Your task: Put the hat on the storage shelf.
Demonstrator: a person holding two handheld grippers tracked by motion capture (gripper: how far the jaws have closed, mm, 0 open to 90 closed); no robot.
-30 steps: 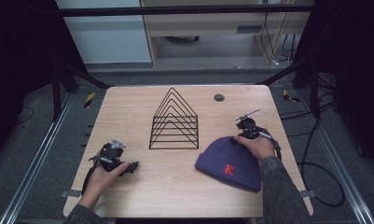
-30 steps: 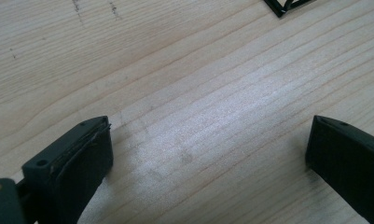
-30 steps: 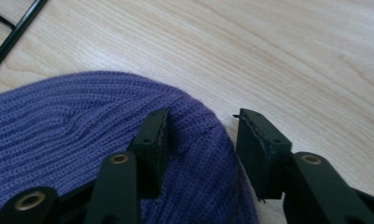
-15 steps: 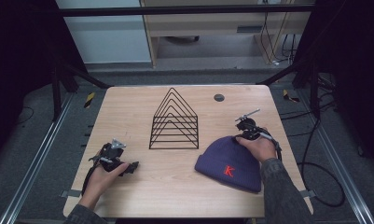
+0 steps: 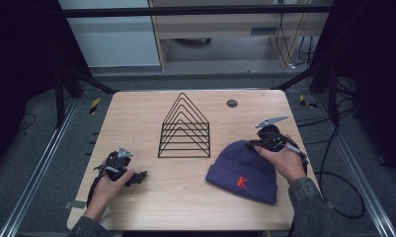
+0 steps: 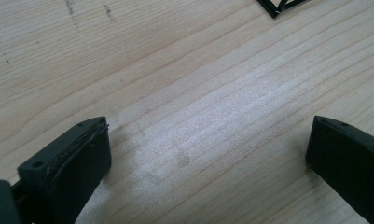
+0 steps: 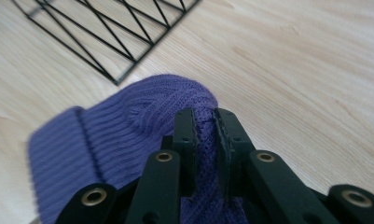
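A navy knitted beanie [image 5: 245, 170] with a red letter K lies on the right half of the wooden table [image 5: 136, 118]. My right gripper [image 5: 257, 144] is at the hat's far right edge, shut on a fold of its knit. In the right gripper view the jaws pinch the purple-blue beanie [image 7: 128, 135] between them, right gripper [image 7: 204, 116]. My left gripper [image 5: 136, 177] rests on the table near the front left, held by a hand. In the left gripper view its jaws stand wide apart over bare wood, left gripper [image 6: 208, 149], open.
A black wire rack [image 5: 184, 127] with nested triangular frames stands at the table's centre; its base shows as the rack [image 7: 105, 28] and a corner of the rack [image 6: 280, 5]. A small dark round disc [image 5: 231, 103] lies near the far edge.
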